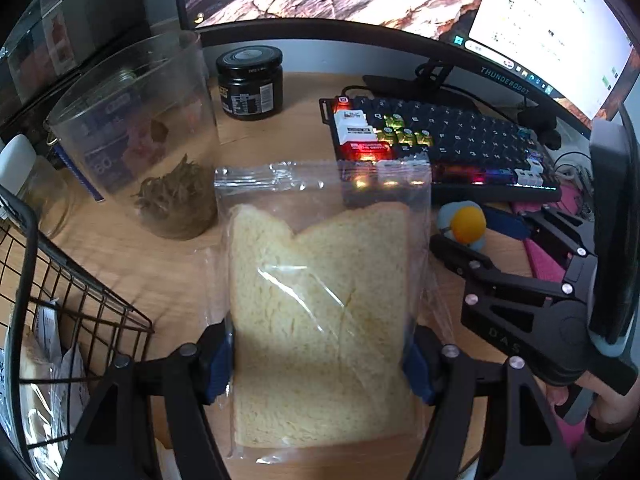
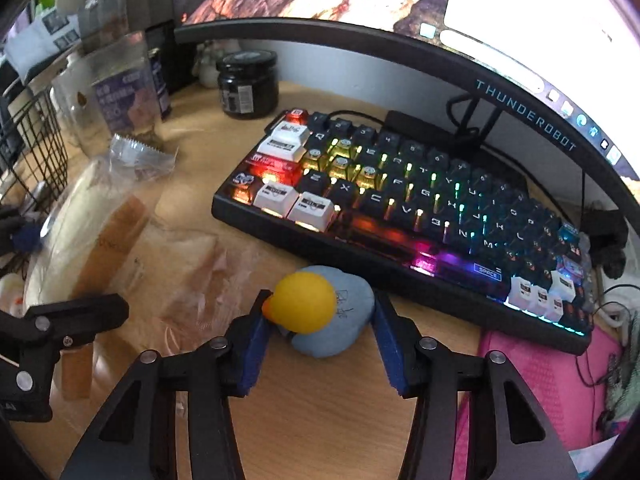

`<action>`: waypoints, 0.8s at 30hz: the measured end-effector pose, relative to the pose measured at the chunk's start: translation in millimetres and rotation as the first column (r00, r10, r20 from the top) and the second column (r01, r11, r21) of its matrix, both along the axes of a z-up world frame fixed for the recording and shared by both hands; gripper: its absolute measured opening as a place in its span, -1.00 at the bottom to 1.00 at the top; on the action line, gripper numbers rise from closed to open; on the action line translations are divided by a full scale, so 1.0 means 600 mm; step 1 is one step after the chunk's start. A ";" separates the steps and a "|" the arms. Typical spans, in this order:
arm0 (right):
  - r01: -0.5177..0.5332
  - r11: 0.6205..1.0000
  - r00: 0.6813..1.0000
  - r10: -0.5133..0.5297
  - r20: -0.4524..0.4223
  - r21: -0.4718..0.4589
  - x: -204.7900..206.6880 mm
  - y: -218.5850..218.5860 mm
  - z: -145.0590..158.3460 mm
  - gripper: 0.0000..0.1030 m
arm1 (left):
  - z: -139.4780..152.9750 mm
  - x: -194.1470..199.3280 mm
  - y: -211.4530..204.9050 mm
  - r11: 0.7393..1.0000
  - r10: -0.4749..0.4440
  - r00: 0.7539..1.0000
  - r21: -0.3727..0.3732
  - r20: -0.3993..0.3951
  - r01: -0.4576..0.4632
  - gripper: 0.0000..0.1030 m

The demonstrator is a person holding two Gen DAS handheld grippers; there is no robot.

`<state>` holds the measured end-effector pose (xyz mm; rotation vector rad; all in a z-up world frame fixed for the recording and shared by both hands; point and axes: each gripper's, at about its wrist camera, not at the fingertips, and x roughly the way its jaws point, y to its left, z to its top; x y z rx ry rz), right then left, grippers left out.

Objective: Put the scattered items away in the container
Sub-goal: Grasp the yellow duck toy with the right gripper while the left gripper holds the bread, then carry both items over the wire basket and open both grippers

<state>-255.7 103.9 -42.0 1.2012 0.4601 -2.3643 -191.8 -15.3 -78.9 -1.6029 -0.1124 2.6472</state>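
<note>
A clear zip bag with sliced bread (image 1: 320,300) hangs over the wooden desk, and my left gripper (image 1: 318,360) is shut on its two sides with the blue pads pressing the plastic. The same bag (image 2: 120,232) shows at the left of the right wrist view. A yellow-headed duck toy with a blue body (image 2: 320,312) sits on the desk in front of the keyboard. My right gripper (image 2: 320,320) is shut on it, one pad against the beak and the other against the blue body. A black wire basket (image 1: 80,300) stands at the left and holds a bagged item.
A backlit keyboard (image 2: 400,200) lies under a curved monitor (image 2: 520,108). A black jar (image 1: 250,82) and a clear tub with dried leaves (image 1: 152,140) stand behind the bag. A pink cloth (image 2: 540,380) lies at the right. A person's hand (image 1: 608,412) holds the right gripper.
</note>
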 end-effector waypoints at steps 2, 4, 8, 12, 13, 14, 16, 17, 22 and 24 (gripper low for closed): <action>0.000 1.000 1.000 -0.001 -0.005 -0.009 0.008 0.004 0.006 -0.01 | 0.006 0.006 0.002 1.000 -0.002 1.000 0.003 -0.006 0.002 0.45; -0.001 1.000 1.000 0.001 -0.012 -0.020 0.020 0.008 0.018 -0.01 | 0.019 0.016 0.007 1.000 -0.005 1.000 0.000 -0.024 0.005 0.45; -0.003 0.999 0.999 0.002 -0.045 -0.035 0.052 0.017 0.052 -0.01 | 0.046 0.041 0.011 1.000 -0.002 0.998 -0.004 -0.066 0.001 0.45; -0.013 0.998 0.995 0.007 -0.098 -0.057 0.093 0.024 0.100 -0.01 | 0.086 0.075 0.005 1.000 0.005 0.992 -0.006 -0.127 -0.006 0.45; -0.020 0.998 0.994 0.013 -0.112 -0.060 0.105 0.023 0.115 -0.01 | 0.099 0.086 0.002 1.000 0.006 0.990 -0.008 -0.142 -0.007 0.45; -0.029 0.998 0.992 0.021 -0.127 -0.064 0.118 0.021 0.130 -0.01 | 0.115 0.099 -0.002 1.000 0.007 0.987 -0.011 -0.162 -0.008 0.45; -0.049 0.996 0.988 0.038 -0.152 -0.073 0.139 0.013 0.154 -0.01 | 0.144 0.123 -0.012 1.000 0.008 0.980 -0.024 -0.197 -0.013 0.45; -0.067 0.994 0.984 0.052 -0.169 -0.082 0.153 0.002 0.170 -0.01 | 0.162 0.138 -0.024 0.999 0.019 0.976 -0.029 -0.217 -0.026 0.45; -0.198 0.971 0.959 0.164 -0.233 -0.132 0.215 -0.088 0.230 -0.01 | 0.232 0.208 -0.114 0.986 0.129 0.948 -0.063 -0.291 -0.153 0.45; -0.258 0.956 0.943 0.218 -0.250 -0.140 0.239 -0.135 0.246 -0.01 | 0.251 0.240 -0.162 0.974 0.187 0.931 -0.067 -0.312 -0.218 0.45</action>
